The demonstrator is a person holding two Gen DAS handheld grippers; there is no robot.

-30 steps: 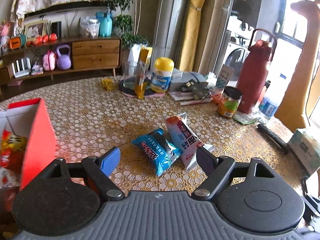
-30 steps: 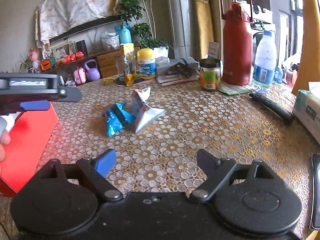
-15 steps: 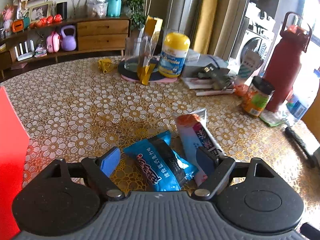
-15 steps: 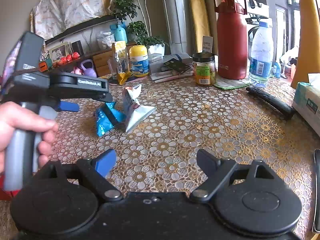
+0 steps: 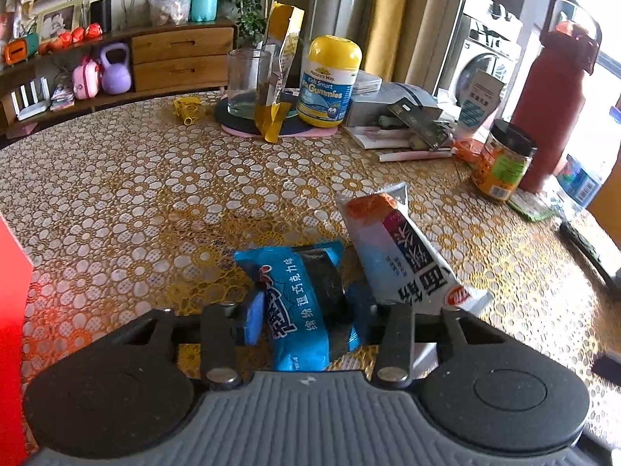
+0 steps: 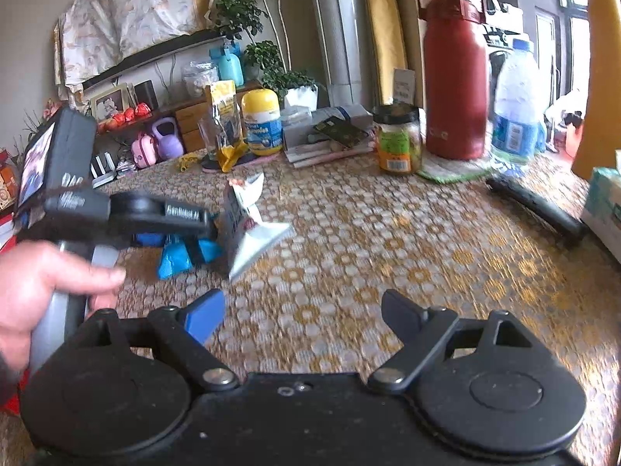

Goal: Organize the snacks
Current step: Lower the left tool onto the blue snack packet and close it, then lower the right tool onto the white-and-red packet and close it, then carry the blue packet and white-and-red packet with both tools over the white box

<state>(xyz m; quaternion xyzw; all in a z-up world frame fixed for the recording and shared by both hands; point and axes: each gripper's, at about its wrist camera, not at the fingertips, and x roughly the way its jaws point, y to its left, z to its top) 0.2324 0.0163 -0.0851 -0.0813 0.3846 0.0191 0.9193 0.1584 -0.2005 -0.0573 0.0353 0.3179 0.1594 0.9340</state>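
While the left gripper (image 5: pixel 306 310) sits low in its own wrist view, its jaws have just been closing and now pinch the blue packet (image 5: pixel 302 303) between the pads, the blue pad pressed against the packet's left edge. Packet lies on the patterned tablecloth (image 5: pixel 136 194), lower centre of frame. Just right of it, touching or overlapping its right side, a white packet (image 5: pixel 396 256) with an orange-topped end lies tilted toward the upper left. Red box (image 5: pixel 11 330) wall at the far left edge.

Upper part of the left view: glass (image 5: pixel 244 81) and yellow-lidded gummy jar (image 5: pixel 330 81) on a round mat, a yellow pouch (image 5: pixel 277 73) leaning against the glass. Small jar (image 5: pixel 502 163) and red flask (image 5: pixel 555 93) at the right.

Right wrist view: right gripper (image 6: pixel 302 310) in the bottom centre, jaws spread wide with nothing but tablecloth between them. At mid left of that frame a hand (image 6: pixel 35 291) grips the left tool's handle; its fingers come down over the blue packet (image 6: pixel 174 260), with the white packet (image 6: pixel 248 229) just to the right, somewhat blurred. Red flask (image 6: pixel 454 77) and water bottle (image 6: pixel 516 108) stand upper right, a black stick-like object (image 6: pixel 535 206) lies at the right.
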